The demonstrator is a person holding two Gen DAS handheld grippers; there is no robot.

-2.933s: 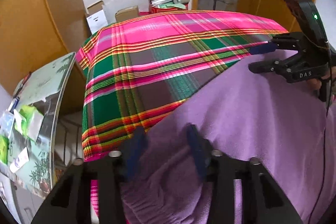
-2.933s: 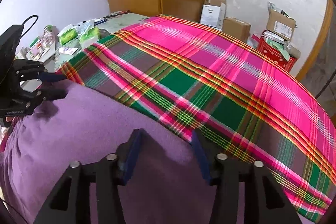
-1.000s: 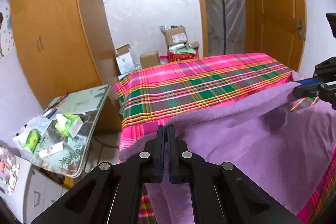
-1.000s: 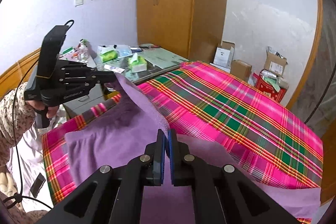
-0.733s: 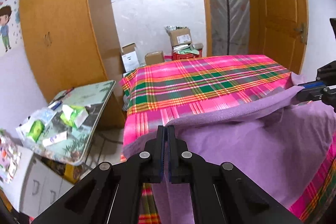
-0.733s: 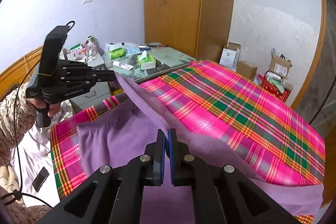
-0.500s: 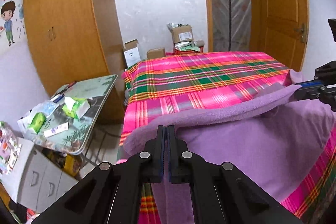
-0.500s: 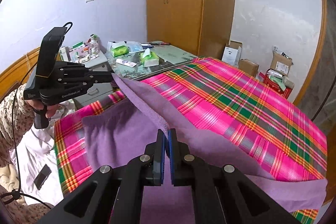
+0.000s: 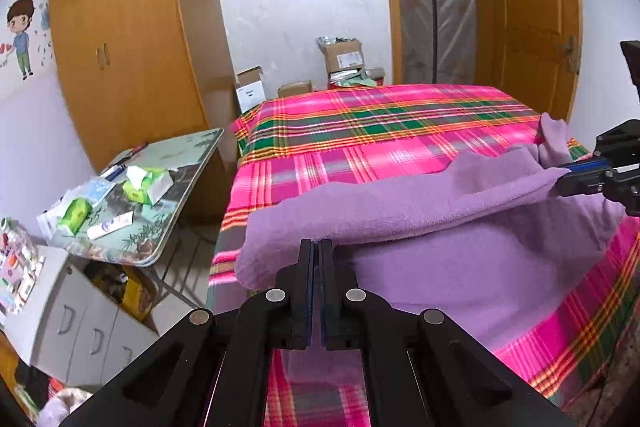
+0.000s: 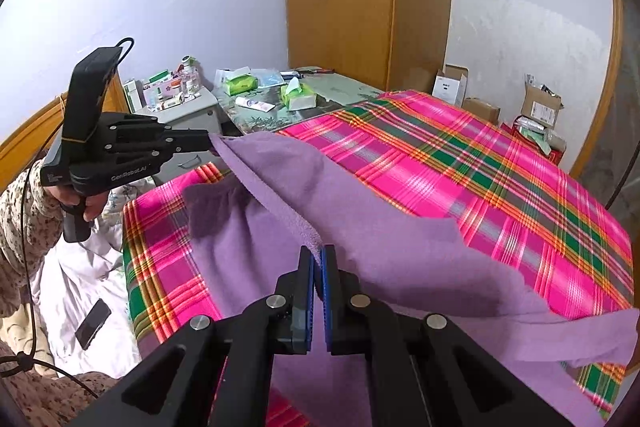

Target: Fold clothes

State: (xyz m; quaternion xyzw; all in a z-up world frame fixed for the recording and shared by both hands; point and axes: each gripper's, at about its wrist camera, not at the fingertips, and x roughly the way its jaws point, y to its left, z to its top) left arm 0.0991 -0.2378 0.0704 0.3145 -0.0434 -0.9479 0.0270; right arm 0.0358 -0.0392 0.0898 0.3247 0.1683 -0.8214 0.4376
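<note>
Left gripper (image 9: 316, 247) pinching one end of the purple garment (image 9: 460, 259)'s lifted edge, right gripper (image 10: 318, 255) pinching the other; edge hangs between them above the rest of the garment. Ahead of both: bare plaid bedspread (image 9: 380, 123), open. Left of left gripper: bed edge, then glass table (image 9: 176, 163) with tissue packs (image 9: 148, 183). Wardrobe (image 9: 120, 39) and cardboard boxes (image 9: 344, 57) beyond.
</note>
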